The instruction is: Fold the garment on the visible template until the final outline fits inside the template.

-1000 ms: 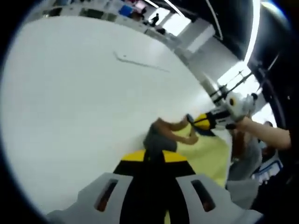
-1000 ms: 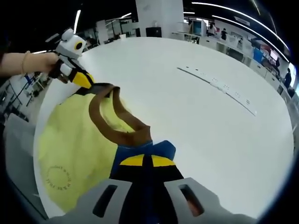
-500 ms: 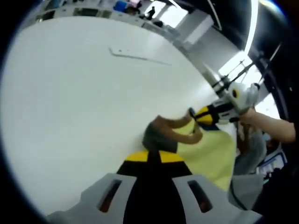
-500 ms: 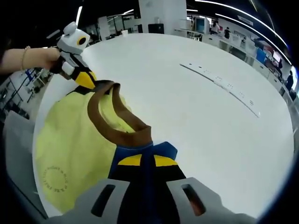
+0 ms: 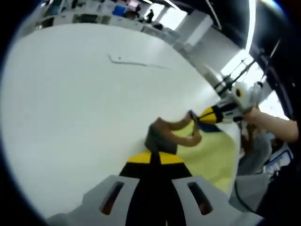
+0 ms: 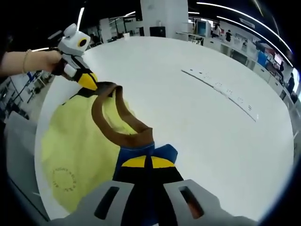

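While the yellow shirt [image 6: 80,150] lies spread at the near edge of the white bench [image 6: 197,117], its brown collar [image 6: 113,120] is lifted off the surface, strung between the two hand-held grippers. The right hand-held gripper [image 6: 146,162] is clamped on the collar's near end and the blue patch [image 6: 141,153] beside it. The left hand-held gripper [image 6: 87,81] pinches the far end, a hand [image 6: 28,61] behind it. In the left gripper view the same hold reads in reverse: left hand-held gripper [image 5: 155,157] closed on grey-brown cloth, right hand-held gripper [image 5: 207,114] closed on the collar across from it.

Over the last second little has altered. Both grips have held, and the collar keeps the same loop. The shirt body sits slightly lower in the right gripper view, which looks mostly like camera drift. A thin marked strip [image 6: 218,87] lies well apart on the bench; whether it belongs to the template I cannot tell. My reading is that the fold is at an early stage, the top edge raised but not yet carried over.
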